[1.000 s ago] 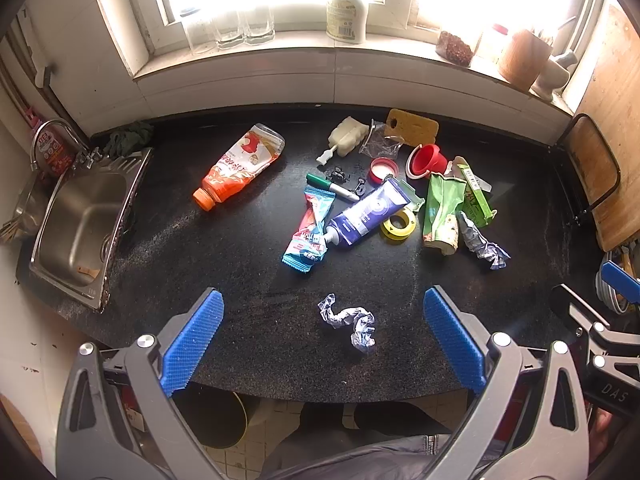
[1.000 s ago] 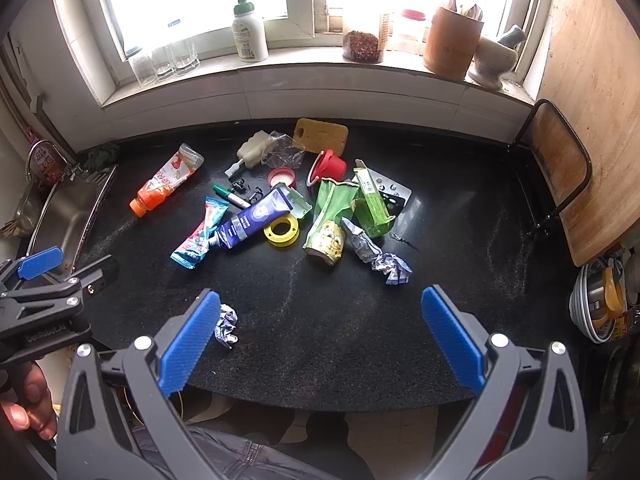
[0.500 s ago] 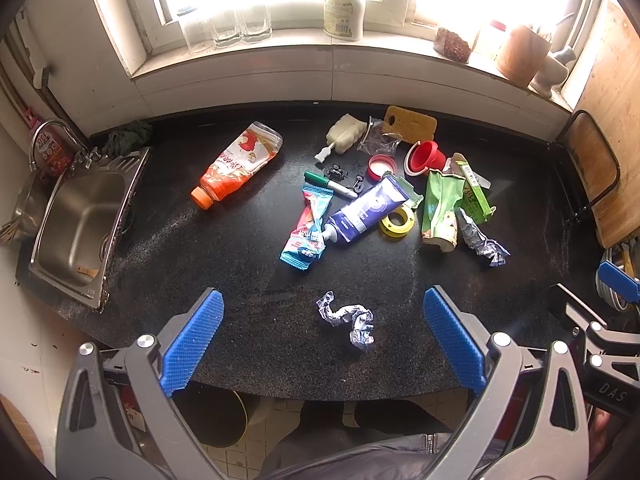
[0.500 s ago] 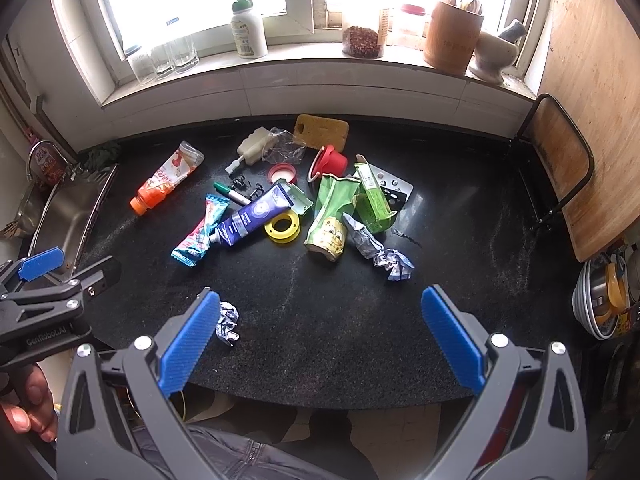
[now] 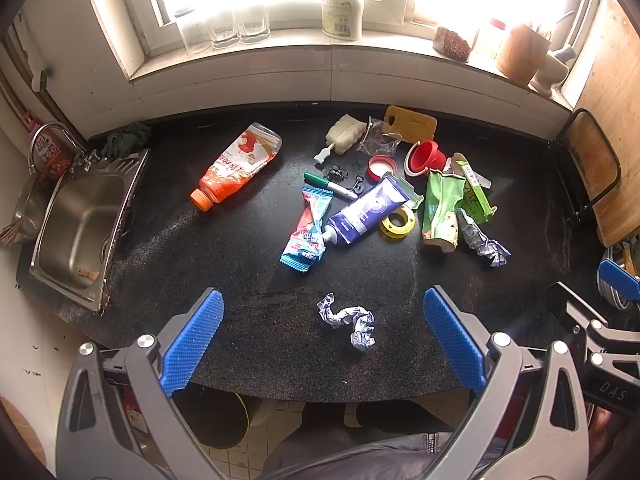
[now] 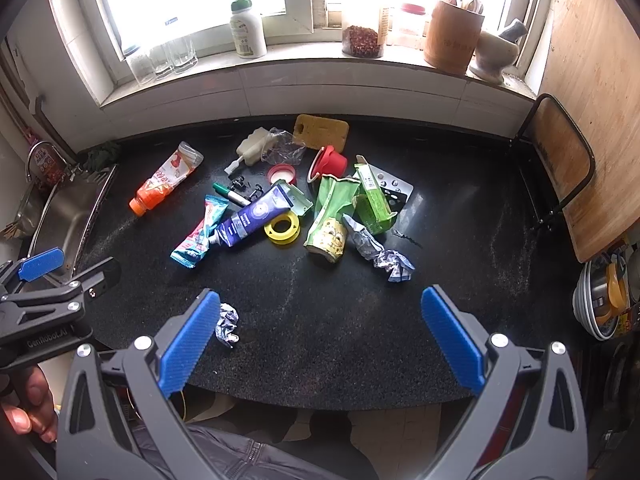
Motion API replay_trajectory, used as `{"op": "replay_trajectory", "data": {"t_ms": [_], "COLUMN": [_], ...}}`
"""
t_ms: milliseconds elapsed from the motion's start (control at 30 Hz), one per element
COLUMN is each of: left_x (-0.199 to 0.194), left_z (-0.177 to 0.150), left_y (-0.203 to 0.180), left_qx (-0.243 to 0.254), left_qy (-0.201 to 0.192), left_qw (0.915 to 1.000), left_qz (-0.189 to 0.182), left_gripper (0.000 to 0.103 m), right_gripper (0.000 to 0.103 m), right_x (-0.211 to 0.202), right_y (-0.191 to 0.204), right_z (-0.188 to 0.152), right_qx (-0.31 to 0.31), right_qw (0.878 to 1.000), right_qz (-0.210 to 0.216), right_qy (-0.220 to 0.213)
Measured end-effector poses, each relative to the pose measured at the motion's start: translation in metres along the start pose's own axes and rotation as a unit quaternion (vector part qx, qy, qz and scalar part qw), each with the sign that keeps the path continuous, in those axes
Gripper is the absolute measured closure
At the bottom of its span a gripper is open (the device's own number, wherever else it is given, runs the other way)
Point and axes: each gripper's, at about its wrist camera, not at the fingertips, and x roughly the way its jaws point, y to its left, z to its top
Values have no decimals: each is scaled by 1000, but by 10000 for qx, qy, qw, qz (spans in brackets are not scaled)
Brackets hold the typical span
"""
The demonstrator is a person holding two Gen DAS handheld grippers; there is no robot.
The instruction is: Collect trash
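Blue-padded fingers (image 5: 192, 344) of the left gripper (image 5: 324, 340) stand spread wide and empty low in its frame, a crumpled foil wrapper (image 5: 347, 320) lying between them near the front edge of the black countertop (image 5: 200, 248), a framing that suggests this scrap is lined up as the first pick; the right gripper (image 6: 320, 340), equally wide and holding nothing, frames bare counter at the bottom of its view, the same scrap peeping out beside its left pad, so it is probably standing by; beyond, at centre frame, the rest of the litter sits heaped together: a snack wrapper (image 5: 308, 228), a blue tube (image 5: 368, 210), a yellow tape roll (image 5: 397, 222), a crushed green packet (image 5: 440, 212), a green carton (image 5: 474, 194) and a second foil ball (image 5: 484, 242), packed close enough that single picks will need care; an orange bottle (image 5: 236, 170) lies apart at centre left; the sink (image 5: 76, 232) fills the left edge; a dark bin (image 5: 216, 416), partly hidden below the counter edge at lower left, appears to be the likely destination.
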Motion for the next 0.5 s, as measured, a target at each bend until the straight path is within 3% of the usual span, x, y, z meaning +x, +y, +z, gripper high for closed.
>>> {"op": "replay_trajectory", "data": {"t_ms": [500], "left_x": [8], "left_z": [4], "left_y": [-1], "left_qx": [24], "left_qy": [75], "left_qw": [10000], "left_qz": [-30], "left_gripper": [5], "right_gripper": [5], "right_x": [2], "right_y": [0], "right_z": [0], "right_qx": [4], "right_qw": [10000], "right_qz": [17], "right_qy": [33]}}
